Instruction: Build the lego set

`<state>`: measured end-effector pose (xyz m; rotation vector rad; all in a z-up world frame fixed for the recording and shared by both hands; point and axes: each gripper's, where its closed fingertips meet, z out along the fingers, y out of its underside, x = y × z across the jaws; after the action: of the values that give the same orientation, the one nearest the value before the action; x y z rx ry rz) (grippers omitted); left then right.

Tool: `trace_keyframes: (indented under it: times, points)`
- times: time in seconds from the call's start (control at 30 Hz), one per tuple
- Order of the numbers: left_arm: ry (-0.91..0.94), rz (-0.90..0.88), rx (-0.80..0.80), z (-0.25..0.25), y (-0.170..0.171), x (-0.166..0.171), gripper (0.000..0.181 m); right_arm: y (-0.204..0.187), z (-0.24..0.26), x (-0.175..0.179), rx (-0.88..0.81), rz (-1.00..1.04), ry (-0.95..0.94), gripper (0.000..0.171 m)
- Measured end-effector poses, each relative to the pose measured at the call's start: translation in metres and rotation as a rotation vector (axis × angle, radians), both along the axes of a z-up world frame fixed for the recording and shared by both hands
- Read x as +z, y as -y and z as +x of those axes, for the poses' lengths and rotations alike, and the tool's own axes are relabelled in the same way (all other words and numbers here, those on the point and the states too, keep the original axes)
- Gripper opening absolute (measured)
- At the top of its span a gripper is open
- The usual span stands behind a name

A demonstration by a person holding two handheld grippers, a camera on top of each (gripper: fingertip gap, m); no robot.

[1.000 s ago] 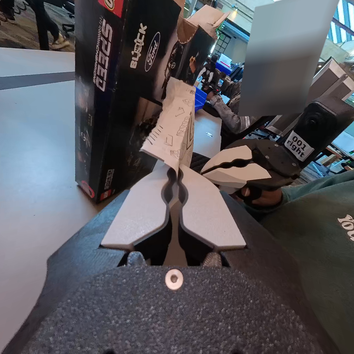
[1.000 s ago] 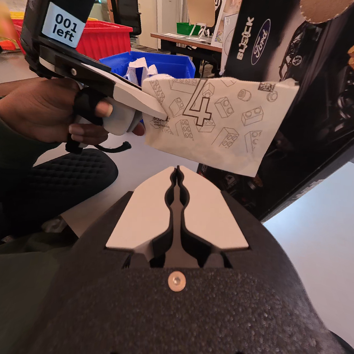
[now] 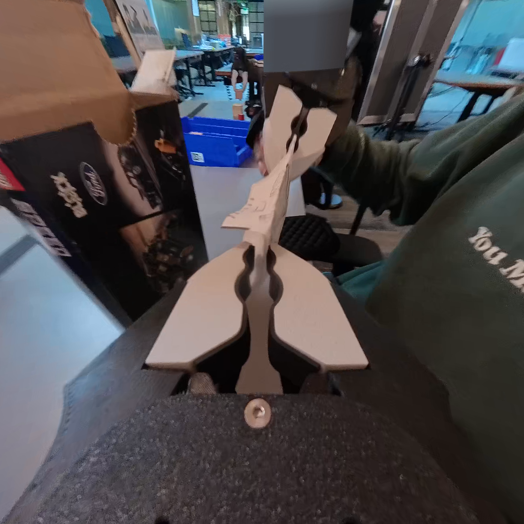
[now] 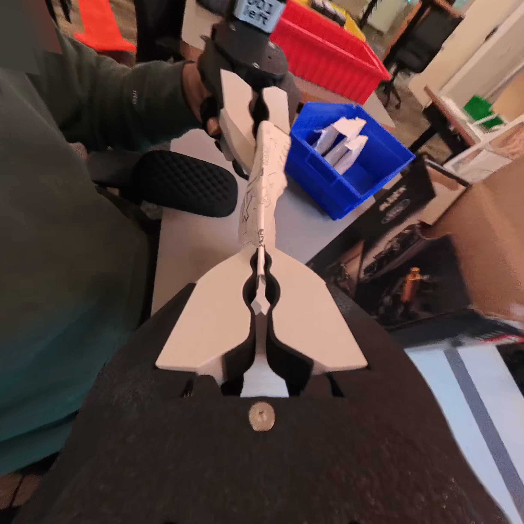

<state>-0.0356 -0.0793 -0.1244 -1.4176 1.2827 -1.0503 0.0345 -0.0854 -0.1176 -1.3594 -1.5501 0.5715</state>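
I see the printed paper parts bag (image 3: 265,204) stretched edge-on in the air between my two tools. The left tool (image 3: 258,249) pinches one end, the right tool (image 4: 261,256) the other. The black set box (image 3: 113,198) and blue bin (image 4: 348,164) sit on the counter (image 4: 204,241).

Thin printed paper bag (image 3: 266,204), creased and matt, pinched between both sets of jaws; gripper fingers (image 3: 204,309) smooth matt pale plastic, on grainy black bodies; left of the left jaws, glossy black carton (image 3: 113,204) with raw brown cardboard flaps; beyond the right jaws, shiny blue plastic bin (image 4: 348,181).
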Motion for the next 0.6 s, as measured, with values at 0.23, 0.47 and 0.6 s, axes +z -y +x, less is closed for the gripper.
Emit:
trace_keyframes:
  times: [0.23, 0.47, 0.6]
  points:
    - [0.009, 0.091, 0.224, -0.012, -0.070, 0.001, 0.076, -0.047, 0.026, 0.091, -0.212, -0.001, 0.205, 0.000]
    - [-0.014, 0.042, 0.205, 0.010, -0.152, -0.043, 0.122, -0.116, 0.048, 0.135, -0.459, 0.020, 0.558, 0.000]
    - [0.010, -0.038, 0.035, 0.032, -0.158, -0.062, 0.119, -0.126, 0.048, 0.106, -0.469, -0.092, 0.797, 0.000]
